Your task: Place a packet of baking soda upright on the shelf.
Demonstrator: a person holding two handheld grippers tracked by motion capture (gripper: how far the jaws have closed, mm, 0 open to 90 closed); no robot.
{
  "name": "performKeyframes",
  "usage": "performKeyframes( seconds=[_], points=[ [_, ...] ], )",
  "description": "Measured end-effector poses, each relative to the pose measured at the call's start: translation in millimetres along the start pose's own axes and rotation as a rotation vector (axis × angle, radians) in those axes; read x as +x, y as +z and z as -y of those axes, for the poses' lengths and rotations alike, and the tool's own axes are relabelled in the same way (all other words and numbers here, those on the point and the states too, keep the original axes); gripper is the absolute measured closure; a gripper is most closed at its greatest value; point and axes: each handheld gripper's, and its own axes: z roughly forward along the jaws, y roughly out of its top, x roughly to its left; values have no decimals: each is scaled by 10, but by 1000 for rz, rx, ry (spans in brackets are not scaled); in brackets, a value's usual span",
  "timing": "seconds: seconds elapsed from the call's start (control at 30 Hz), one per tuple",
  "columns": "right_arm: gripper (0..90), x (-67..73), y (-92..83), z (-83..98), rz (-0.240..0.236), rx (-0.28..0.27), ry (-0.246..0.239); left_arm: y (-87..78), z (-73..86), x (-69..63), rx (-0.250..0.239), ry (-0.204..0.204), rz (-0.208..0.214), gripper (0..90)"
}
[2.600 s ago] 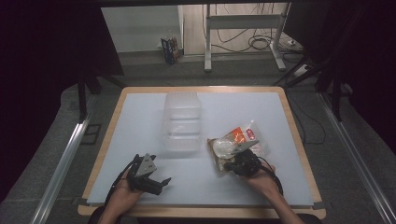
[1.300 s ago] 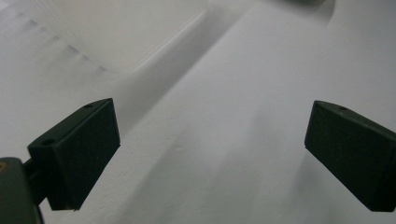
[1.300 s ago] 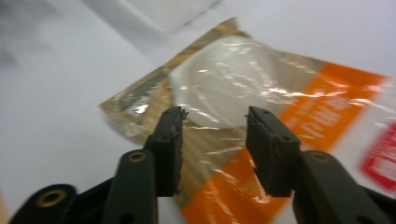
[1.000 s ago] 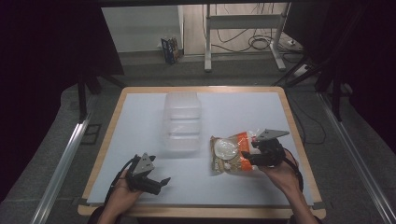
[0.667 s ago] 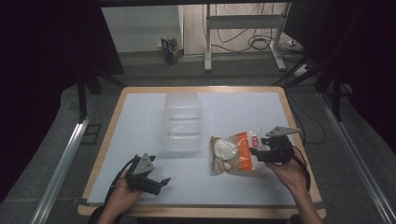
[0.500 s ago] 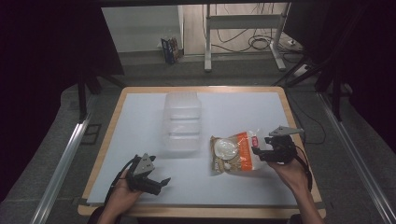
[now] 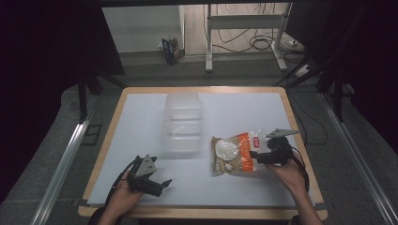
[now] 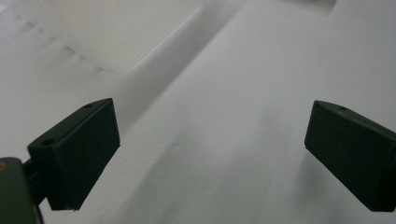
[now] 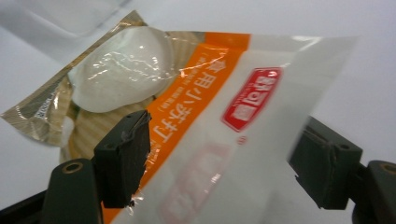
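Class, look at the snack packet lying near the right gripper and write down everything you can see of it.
The packet is a flat, glossy plastic pouch: an orange band with white characters, a white end bearing a red logo, and a clear window showing pale contents. It lies flat on the white table, just right of the clear plastic container. The right gripper has just been opening; its white end sits between the spread jaws, whose pads do not press on it.
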Motion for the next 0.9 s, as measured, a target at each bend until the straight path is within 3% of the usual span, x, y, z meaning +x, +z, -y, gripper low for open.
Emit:
performKeyframes(
  seconds=[0.27, 0.33, 0.37, 0.43, 0.5, 0.53, 0.57, 0.63, 0.9],
  points=[
    [318, 84, 154, -34, -42, 49, 1, 5, -2, -2, 2, 2, 1, 32],
    [402, 92, 198, -53, -98, 42, 31, 9, -3, -5, 3, 3, 1, 32],
    [402, 92, 198, -53, -98, 42, 31, 9, -3, -5, 3, 3, 1, 32],
    [523, 132, 240, -80, -140, 44, 39, 9, -4, -9, 5, 6, -1, 32],
    [622, 171, 243, -98, -139, 44, 19, 4, -7, -13, 0, 9, -4, 32],
    [622, 171, 243, -98, -139, 44, 19, 4, -7, -13, 0, 9, -4, 32],
    [761, 204, 231, -108, -104, 52, -10, -2, -10, -15, -5, 12, -4, 32],
    [859, 209, 218, -106, -86, 56, -17, -3, -11, -18, -6, 14, -7, 32],
    [883, 248, 143, -174, -107, 29, -15, -10, -16, -24, -14, 20, -14, 32]
  ],
)
